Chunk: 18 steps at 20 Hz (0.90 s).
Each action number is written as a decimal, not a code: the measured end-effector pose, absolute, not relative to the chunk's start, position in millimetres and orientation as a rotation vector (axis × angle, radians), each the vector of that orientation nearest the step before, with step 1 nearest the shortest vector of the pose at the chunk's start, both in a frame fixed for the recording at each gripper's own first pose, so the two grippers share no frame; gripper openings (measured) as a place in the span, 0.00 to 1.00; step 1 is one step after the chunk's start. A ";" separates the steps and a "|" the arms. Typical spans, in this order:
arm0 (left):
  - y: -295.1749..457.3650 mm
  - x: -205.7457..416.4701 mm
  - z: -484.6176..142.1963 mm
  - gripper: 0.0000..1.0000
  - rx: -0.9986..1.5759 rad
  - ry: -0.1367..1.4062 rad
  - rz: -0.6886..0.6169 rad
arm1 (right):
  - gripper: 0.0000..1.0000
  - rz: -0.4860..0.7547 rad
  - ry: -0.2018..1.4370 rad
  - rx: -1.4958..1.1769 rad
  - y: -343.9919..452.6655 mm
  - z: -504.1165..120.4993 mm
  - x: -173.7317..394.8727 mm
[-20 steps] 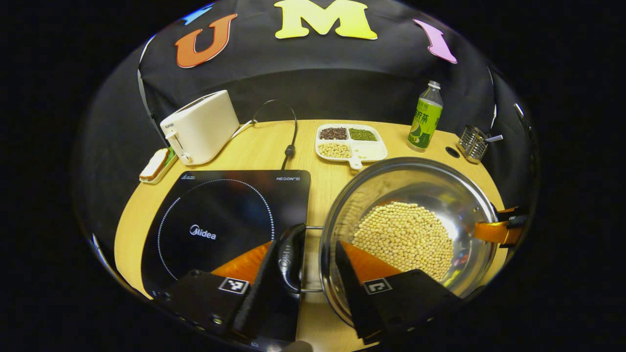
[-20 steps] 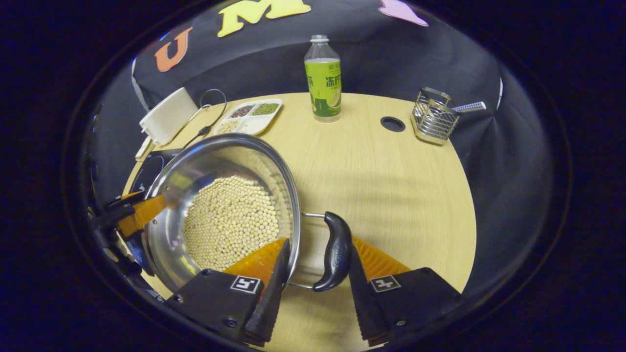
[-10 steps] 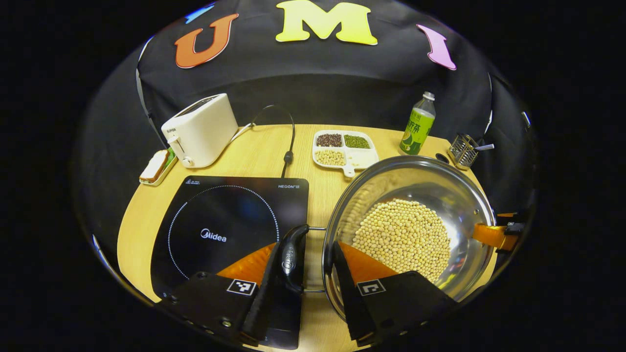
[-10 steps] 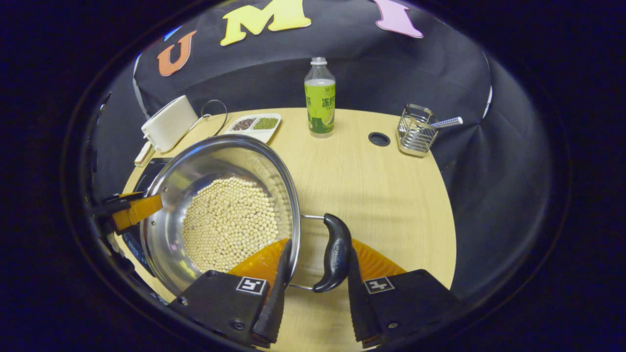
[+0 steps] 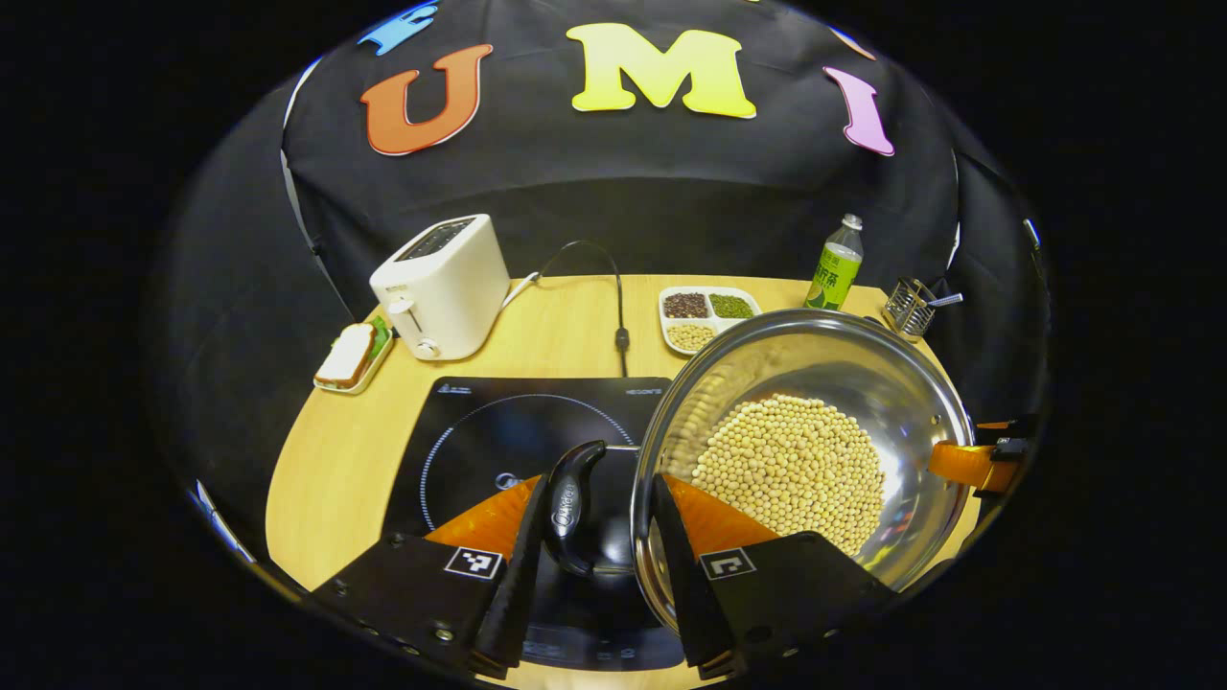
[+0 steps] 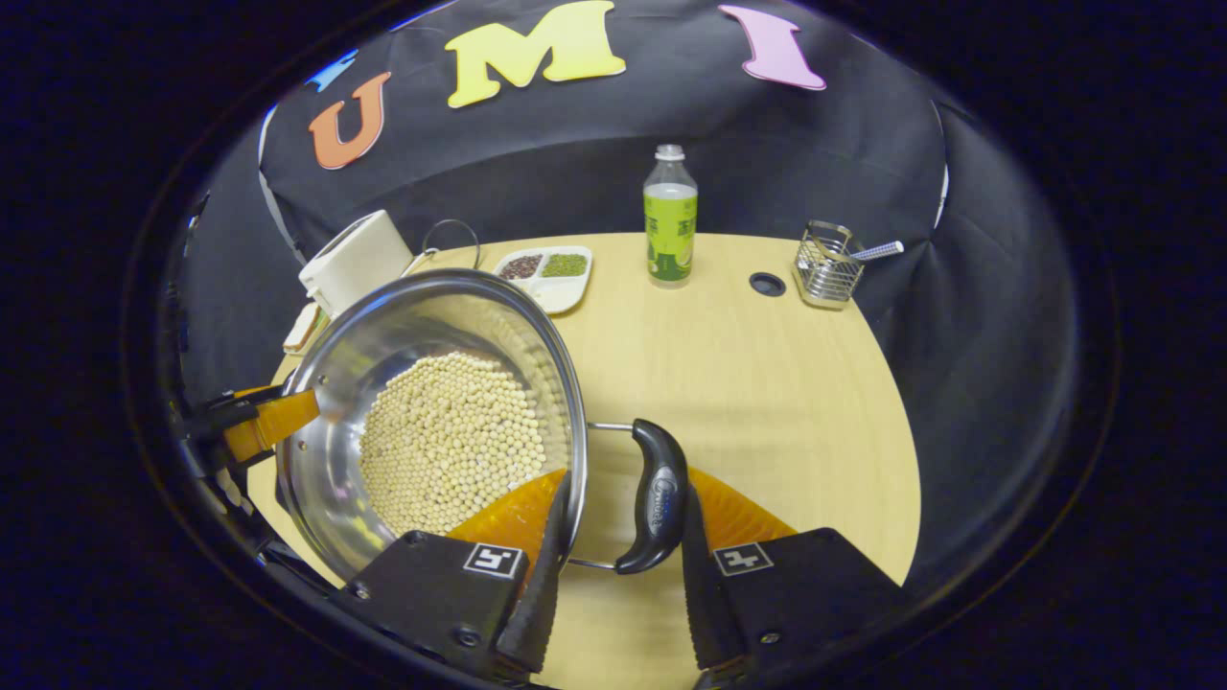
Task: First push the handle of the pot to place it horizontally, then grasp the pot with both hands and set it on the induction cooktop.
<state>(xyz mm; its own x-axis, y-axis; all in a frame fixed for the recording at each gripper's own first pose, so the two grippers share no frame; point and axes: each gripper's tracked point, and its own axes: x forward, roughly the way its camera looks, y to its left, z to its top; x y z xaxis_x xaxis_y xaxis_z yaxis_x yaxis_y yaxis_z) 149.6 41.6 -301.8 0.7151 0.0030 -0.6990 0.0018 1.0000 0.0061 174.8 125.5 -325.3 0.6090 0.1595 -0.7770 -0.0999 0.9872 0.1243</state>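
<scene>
Left gripper view: your left gripper point(image 5: 594, 537) was clamped across the pot's left side, one finger outside the black handle point(image 5: 570, 503) and the other inside the steel wall, so handle and rim sat between them. The fingers appeared to press on both, and the claw read as grasping the pot point(image 5: 805, 450). You held the pot, loaded with pale soybeans point(image 5: 791, 470), over the right part of the induction cooktop point(image 5: 498, 436); whether its base touched the glass could not be told. At the pot's far right rim your other gripper point(image 5: 973, 460) showed as a small piece against the wall. Beyond the cooktop stood a white toaster point(image 5: 441, 286) to the left, with a small tray of bread point(image 5: 353, 353) beside it, a divided dish of grains point(image 5: 707, 314) in the middle, and a green bottle point(image 5: 836, 273) and a wire basket point(image 5: 909, 307) to the far right, all on the wooden table point(image 5: 326, 450).

Right gripper view: your right gripper point(image 6: 621, 546) straddled the pot's point(image 6: 383, 335) other black handle point(image 6: 654, 494), one finger inside the rim, the other just outside the grip, clenched on handle and rim alike. The soybeans point(image 6: 446, 446) lay heaped in the bowl. The bottle point(image 6: 670, 225), the basket point(image 6: 826, 268) and a round cable hole point(image 6: 767, 284) stood well apart on the far table point(image 6: 767, 383)
</scene>
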 end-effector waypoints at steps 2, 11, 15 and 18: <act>65.0 143.2 -300.2 0.60 0.007 0.774 0.012 | 0.56 0.160 0.907 0.069 149.4 -322.7 169.5; 176.8 148.5 -311.0 0.60 0.030 0.807 0.081 | 0.56 0.198 0.958 0.067 267.6 -328.9 172.3; 209.2 157.2 -319.8 0.60 0.003 0.816 0.113 | 0.56 0.208 0.956 0.044 302.6 -329.4 187.6; 219.5 165.7 -333.6 0.60 -0.001 0.835 0.116 | 0.56 0.206 0.971 0.028 315.4 -334.3 190.9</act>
<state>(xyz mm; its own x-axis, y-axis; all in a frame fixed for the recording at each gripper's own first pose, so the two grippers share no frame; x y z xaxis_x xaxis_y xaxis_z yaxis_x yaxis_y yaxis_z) 165.7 219.5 -333.6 0.6655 0.1023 -0.7393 -0.1028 0.9937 0.0450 190.9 315.4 -334.3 0.5462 0.1862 -0.8167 -0.1613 0.9801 0.1156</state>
